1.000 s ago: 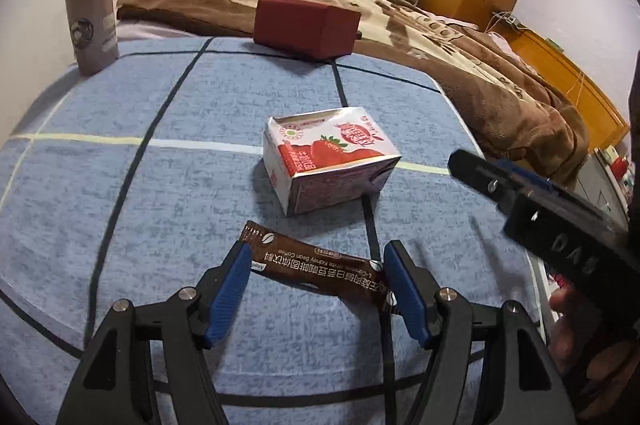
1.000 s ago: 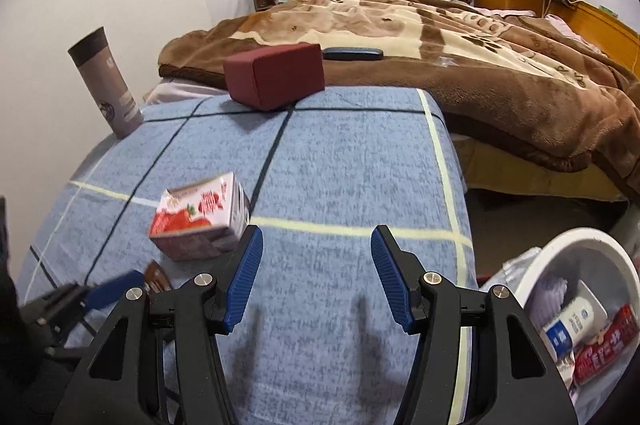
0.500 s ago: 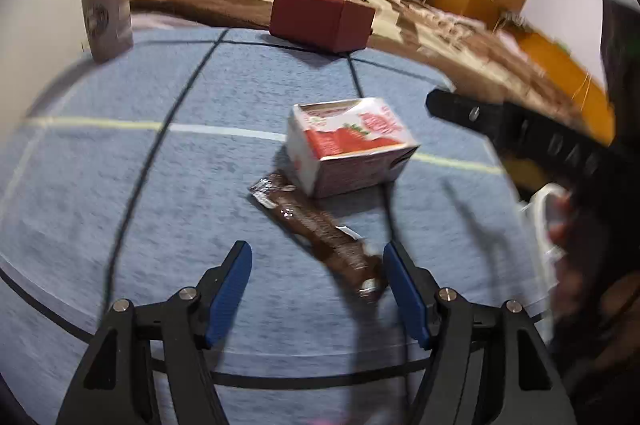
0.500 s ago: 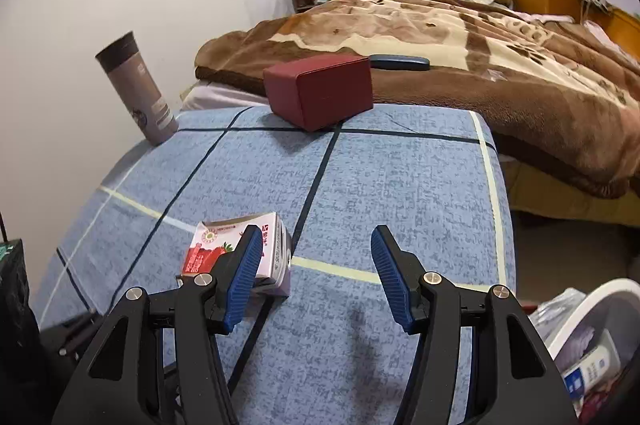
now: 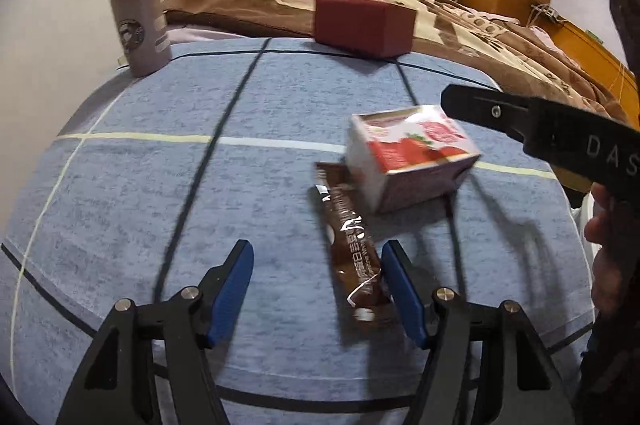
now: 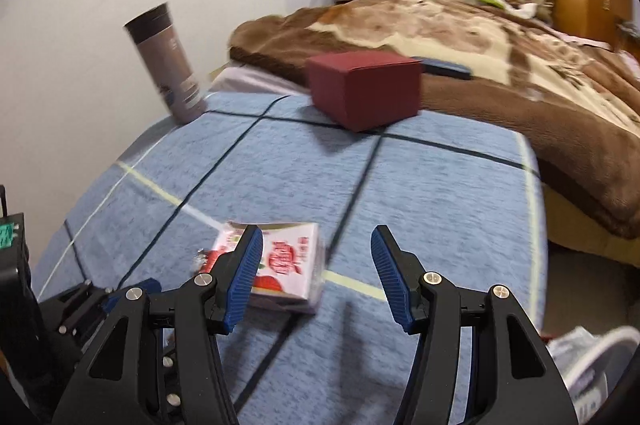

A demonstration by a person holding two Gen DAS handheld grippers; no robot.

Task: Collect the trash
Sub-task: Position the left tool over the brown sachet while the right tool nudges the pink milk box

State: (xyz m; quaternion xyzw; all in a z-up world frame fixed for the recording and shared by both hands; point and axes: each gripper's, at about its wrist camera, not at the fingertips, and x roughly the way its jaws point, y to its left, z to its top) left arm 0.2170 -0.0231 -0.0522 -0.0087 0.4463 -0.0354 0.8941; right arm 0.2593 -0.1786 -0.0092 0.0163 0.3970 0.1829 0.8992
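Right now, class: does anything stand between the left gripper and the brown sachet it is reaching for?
Nothing visible does. The left gripper is open, and the brown sachet lies flat on the blue cloth with its near end beside the right-hand pad. The strawberry carton sits at the sachet's far end, not in the way.

both grippers, left (image 5: pixel 316 289) and right (image 6: pixel 316 277), angled down, jaws seemingly apart.
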